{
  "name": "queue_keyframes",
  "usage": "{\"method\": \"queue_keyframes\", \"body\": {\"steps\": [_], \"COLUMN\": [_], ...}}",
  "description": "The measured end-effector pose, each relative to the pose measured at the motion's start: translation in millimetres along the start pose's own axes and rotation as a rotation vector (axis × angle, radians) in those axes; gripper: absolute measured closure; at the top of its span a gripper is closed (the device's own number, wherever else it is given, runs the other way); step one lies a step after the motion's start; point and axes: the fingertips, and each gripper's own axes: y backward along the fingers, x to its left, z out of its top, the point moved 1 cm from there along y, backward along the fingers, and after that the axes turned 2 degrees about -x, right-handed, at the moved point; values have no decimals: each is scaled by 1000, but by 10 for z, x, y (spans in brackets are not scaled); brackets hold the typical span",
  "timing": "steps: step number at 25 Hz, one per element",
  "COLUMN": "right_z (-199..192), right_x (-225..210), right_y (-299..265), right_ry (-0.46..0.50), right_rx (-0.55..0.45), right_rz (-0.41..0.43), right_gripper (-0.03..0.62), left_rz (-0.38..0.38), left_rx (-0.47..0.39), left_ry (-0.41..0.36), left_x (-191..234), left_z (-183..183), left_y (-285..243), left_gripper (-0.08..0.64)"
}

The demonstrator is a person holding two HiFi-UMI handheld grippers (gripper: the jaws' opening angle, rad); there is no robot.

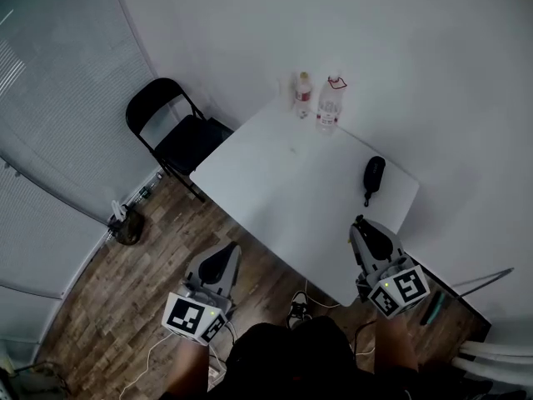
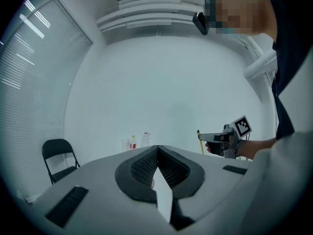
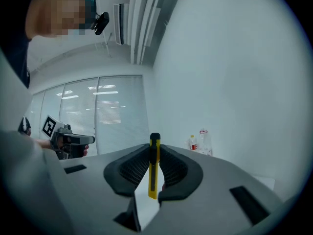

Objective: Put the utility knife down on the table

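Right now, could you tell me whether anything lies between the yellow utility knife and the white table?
Nothing visible does. The yellow utility knife, clamped in the right tongs, faces bare white table; the black oval object and two plastic bottles sit farther off.

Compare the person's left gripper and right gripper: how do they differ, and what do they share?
1. The right gripper is shut on a yellow knife, which stands upright; the left gripper is shut and empty.
2. In the head view, the right gripper overlaps the table edge; the left gripper hangs over the wooden floor.
Shared: both are grey, and each has a marker cube at the back.
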Motion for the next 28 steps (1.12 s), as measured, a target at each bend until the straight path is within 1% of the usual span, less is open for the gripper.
{"method": "queue_keyframes", "body": {"steps": [4,6,12,15,18,25,28], "right_z": [-214,-330,-850,-1164,-1492,-2540,-2908], "right_x": [-300,-391,-541,-560,-543,-631,-696], "right_y": [-284,-406,-849,-1117,-1355,-1762,-1829], "right_ry": [-22,-31,-16,-12,-12,62,73], "right_rx": [56,98,305,402,495,797,901], "right_rz": [3,6,5,8,24,67,71], "right_gripper": [517,517,517,517,517,517,517], "left_rz": [2,8,-1,-15,-13,18,41], "left_rx": [34,48,58,70,77,92,105], "left_ry": [-7,6,41,49,53,77,87], "left_x": [59,111,331,467,599,850,937], "left_z": [-139,-217,-314,-360,-377,-502,-583], "left_y": [-239,-321,-450,-498,-522,-519,-479], "left_gripper": [541,541,541,541,541,541,541]}}
